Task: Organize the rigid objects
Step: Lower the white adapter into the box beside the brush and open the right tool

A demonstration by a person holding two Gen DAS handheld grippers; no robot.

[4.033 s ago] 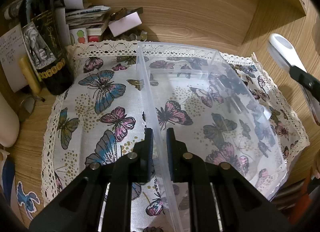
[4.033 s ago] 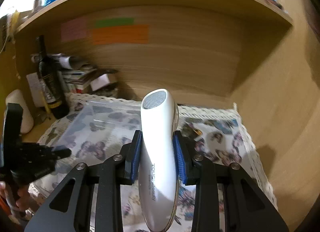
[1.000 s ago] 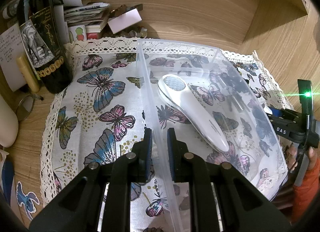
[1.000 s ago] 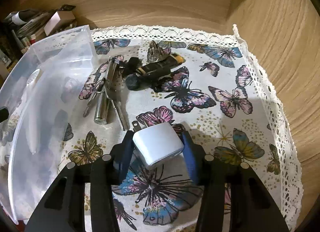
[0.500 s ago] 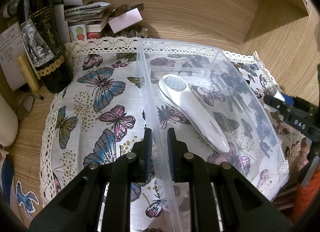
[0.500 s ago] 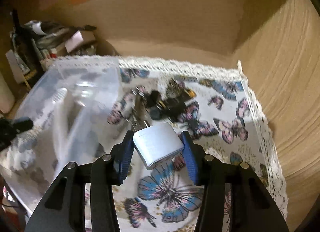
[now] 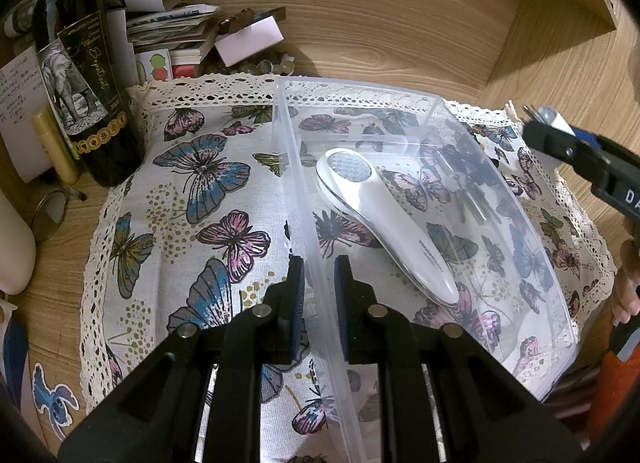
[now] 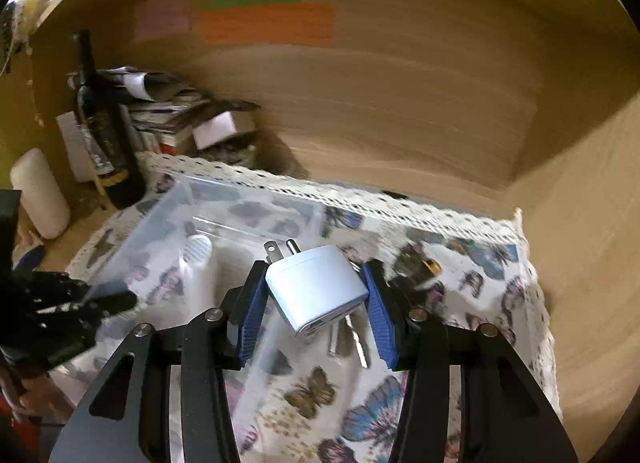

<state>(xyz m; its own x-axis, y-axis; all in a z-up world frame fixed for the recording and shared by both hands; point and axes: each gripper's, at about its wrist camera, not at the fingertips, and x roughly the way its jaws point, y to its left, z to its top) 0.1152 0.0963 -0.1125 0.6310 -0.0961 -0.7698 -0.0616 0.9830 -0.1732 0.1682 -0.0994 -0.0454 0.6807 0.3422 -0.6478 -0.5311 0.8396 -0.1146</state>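
The left gripper [image 7: 319, 295] is clenched on the near left wall of the clear plastic bin [image 7: 532, 219]; one blue ribbed pad sits outside the thin wall, the other inside. The bin is rectangular, transparent and glossy; it rests on a butterfly-print cloth [image 7: 208, 191] with a lace edge. Ahead and to the right of this claw, inside the bin, lies a white handheld device [image 7: 384, 219]; its body is smooth and curved, with a round dotted face at the far end and grey lettering too small to read.

The right gripper [image 8: 316, 303] grasps a white plug adapter [image 8: 320, 289] between its blue ribbed pads; the adapter is a rounded matte block, tilted, with metal prongs pointing forward and up; it hangs above the cloth, just right of the bin's wall.

Far left of the left claw stands a dark glass wine bottle [image 7: 86, 103]; its label shows an elephant and the year 2009.
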